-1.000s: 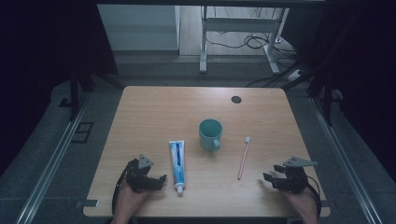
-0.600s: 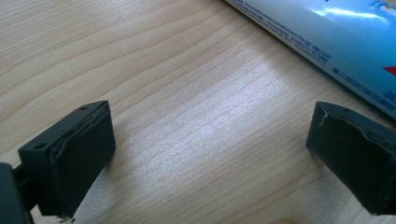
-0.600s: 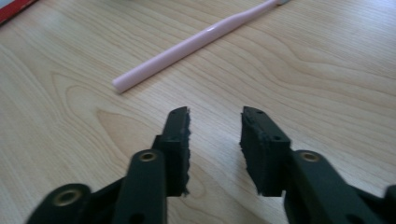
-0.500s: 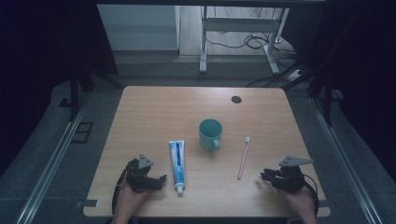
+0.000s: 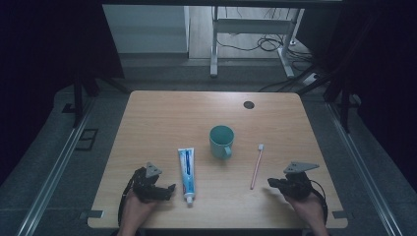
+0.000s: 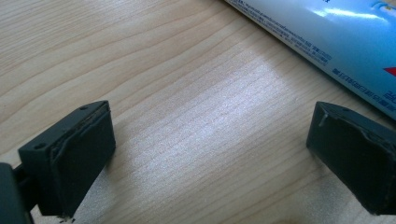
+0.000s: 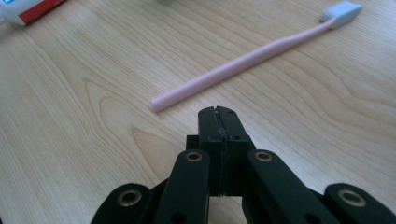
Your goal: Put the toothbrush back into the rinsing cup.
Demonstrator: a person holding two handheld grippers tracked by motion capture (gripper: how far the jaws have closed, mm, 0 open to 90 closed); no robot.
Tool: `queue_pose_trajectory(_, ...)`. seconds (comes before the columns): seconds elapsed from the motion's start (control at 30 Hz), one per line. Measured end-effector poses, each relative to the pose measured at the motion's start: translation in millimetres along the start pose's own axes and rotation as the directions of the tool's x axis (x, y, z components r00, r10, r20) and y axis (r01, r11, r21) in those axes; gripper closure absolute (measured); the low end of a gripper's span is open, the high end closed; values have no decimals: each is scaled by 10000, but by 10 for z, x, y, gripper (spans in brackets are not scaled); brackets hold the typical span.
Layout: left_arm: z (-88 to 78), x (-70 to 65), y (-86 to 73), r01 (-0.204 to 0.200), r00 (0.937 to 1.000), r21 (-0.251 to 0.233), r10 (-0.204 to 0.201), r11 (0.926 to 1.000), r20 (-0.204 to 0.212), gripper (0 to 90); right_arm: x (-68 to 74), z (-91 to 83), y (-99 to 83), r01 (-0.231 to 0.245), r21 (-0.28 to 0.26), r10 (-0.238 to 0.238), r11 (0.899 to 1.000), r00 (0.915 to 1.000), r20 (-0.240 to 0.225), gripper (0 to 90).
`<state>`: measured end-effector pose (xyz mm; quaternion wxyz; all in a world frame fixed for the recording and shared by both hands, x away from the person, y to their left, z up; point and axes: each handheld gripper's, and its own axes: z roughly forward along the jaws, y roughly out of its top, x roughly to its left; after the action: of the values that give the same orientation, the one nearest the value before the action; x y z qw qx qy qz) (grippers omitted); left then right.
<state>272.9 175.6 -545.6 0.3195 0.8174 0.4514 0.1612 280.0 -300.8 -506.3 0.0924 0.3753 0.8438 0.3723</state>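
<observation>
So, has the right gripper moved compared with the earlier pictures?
Yes. The right gripper has shifted slightly left, toward the pink toothbrush, and its jaws have just been closing with nothing between them.

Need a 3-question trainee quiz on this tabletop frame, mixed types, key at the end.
1. True or false: the right claw is shut with nothing in it.
2. Which thing lies nearest the left claw? A) toothpaste tube B) green mug C) pink toothbrush
3. Fill in: the toothbrush's head points ____ from the person.

Key: 1 true; 2 A; 3 away.
</observation>
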Motion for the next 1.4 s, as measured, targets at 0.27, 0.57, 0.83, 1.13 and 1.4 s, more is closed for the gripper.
queue_pose_trajectory(0.27,1,-1,1,12,10000,-2,-12,10000,0,12,89,99,163,242,-35,-243,9997,9991,-353,897)
queue_pose_trajectory(0.57,3,-2,3,27,10000,-1,-27,10000,-8,12,169,250,299,511,-67,-514,9987,9972,-551,897)
queue_pose_trajectory(0.83,3,-2,4,24,10000,-1,-24,10000,-9,12,217,426,350,773,210,-759,9968,9953,-593,896)
queue_pose_trajectory(1.13,3,-2,4,20,10000,-2,-20,10000,-9,12,215,536,289,764,442,-741,9961,9959,-527,893)
queue_pose_trajectory(1.4,3,-2,4,20,10000,-2,-20,10000,-9,12,149,456,218,620,414,-606,9972,9975,-360,884)
